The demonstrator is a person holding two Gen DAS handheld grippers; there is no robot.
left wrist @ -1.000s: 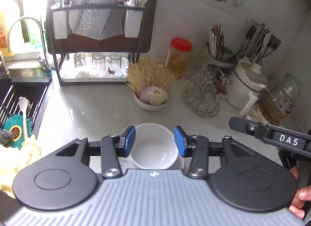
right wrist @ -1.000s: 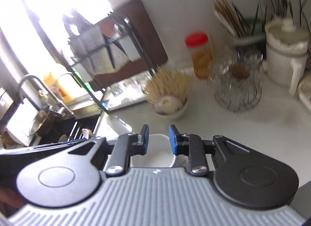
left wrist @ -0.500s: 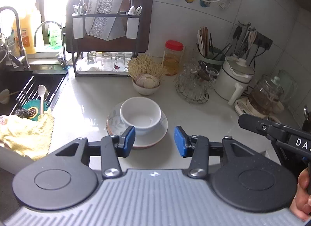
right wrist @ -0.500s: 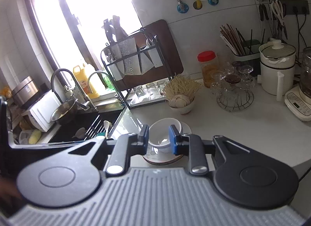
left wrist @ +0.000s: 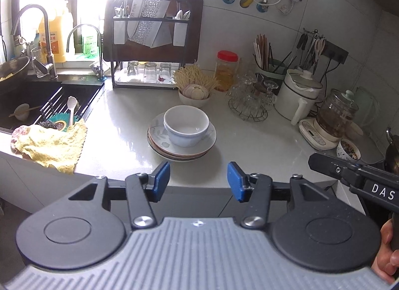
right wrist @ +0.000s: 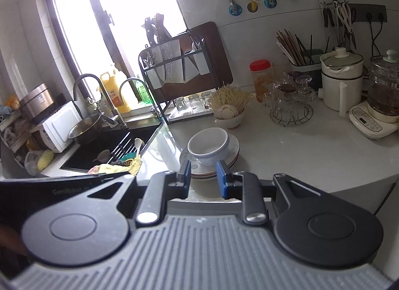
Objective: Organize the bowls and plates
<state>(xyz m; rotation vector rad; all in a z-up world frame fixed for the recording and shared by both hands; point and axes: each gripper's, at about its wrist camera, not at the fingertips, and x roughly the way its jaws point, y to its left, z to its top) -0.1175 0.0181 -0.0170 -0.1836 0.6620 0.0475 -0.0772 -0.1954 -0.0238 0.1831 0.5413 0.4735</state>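
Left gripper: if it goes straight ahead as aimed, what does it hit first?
Probably the stack of plates with the white bowl on top, straight ahead of the open left gripper; height is hard to judge.

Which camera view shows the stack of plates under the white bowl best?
The left wrist view: the stack of plates shows whole, its layered edges unobstructed, under the white bowl. In the right wrist view the right gripper hides the stack's near edge.

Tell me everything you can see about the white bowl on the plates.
The white bowl is round, deep and glossy, apparently ceramic, and empty inside. It stands upright on the top plate of a small stack of plates on the pale counter, set a little off-centre. Only that plate touches it; both grippers are open and clear of it.
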